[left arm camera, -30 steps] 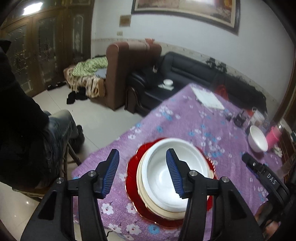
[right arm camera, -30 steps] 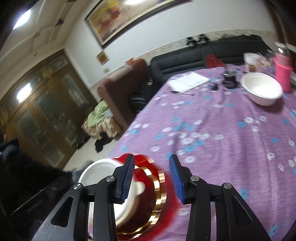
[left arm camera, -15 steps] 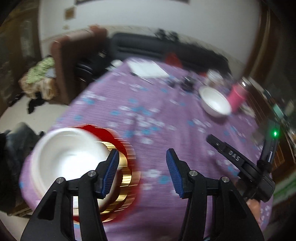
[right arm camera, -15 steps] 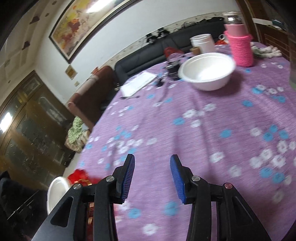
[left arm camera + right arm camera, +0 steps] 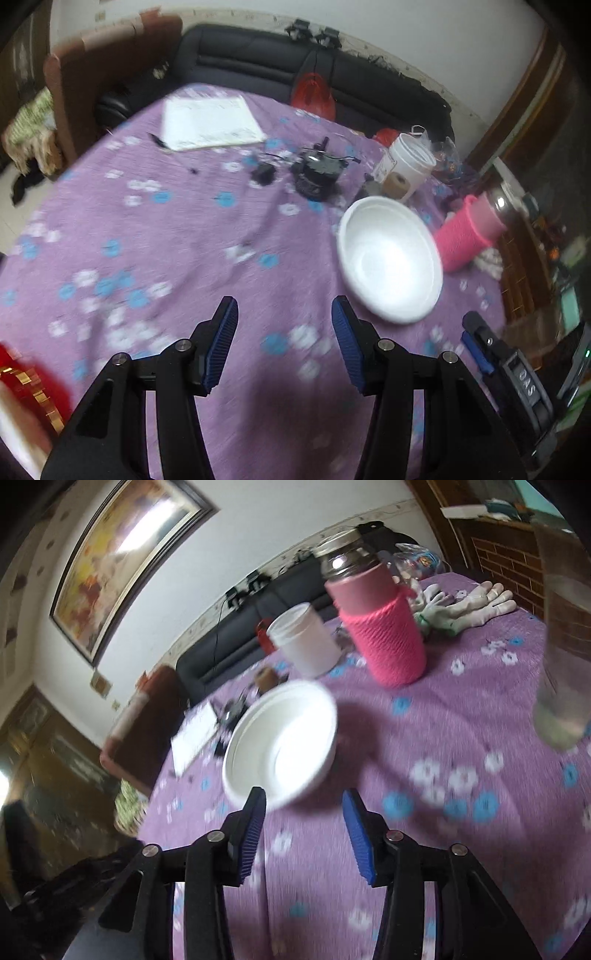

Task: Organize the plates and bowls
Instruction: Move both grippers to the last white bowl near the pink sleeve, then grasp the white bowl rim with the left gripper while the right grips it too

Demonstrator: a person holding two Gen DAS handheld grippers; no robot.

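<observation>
A white bowl (image 5: 389,258) sits alone on the purple flowered tablecloth (image 5: 166,240), right of centre in the left wrist view. It also shows in the right wrist view (image 5: 282,744), just beyond my right gripper (image 5: 303,814), which is open and empty with its left fingertip (image 5: 255,808) near the bowl's near rim. My left gripper (image 5: 284,325) is open and empty above bare cloth, left of the bowl. The red and gold plate stack (image 5: 29,391) shows blurred at the bottom left corner of the left wrist view.
A pink-sleeved jar (image 5: 380,627), a white tub (image 5: 303,642) and a glass (image 5: 565,657) stand near the bowl. White gloves (image 5: 476,605) lie behind. A black gadget (image 5: 317,173) and a white pad (image 5: 210,122) lie farther back. The right gripper's body (image 5: 517,373) shows at lower right.
Both grippers have swung away from the red plate stack towards the lone white bowl. The stack has slid to the left view's corner and out of the right view. Both stay open.
</observation>
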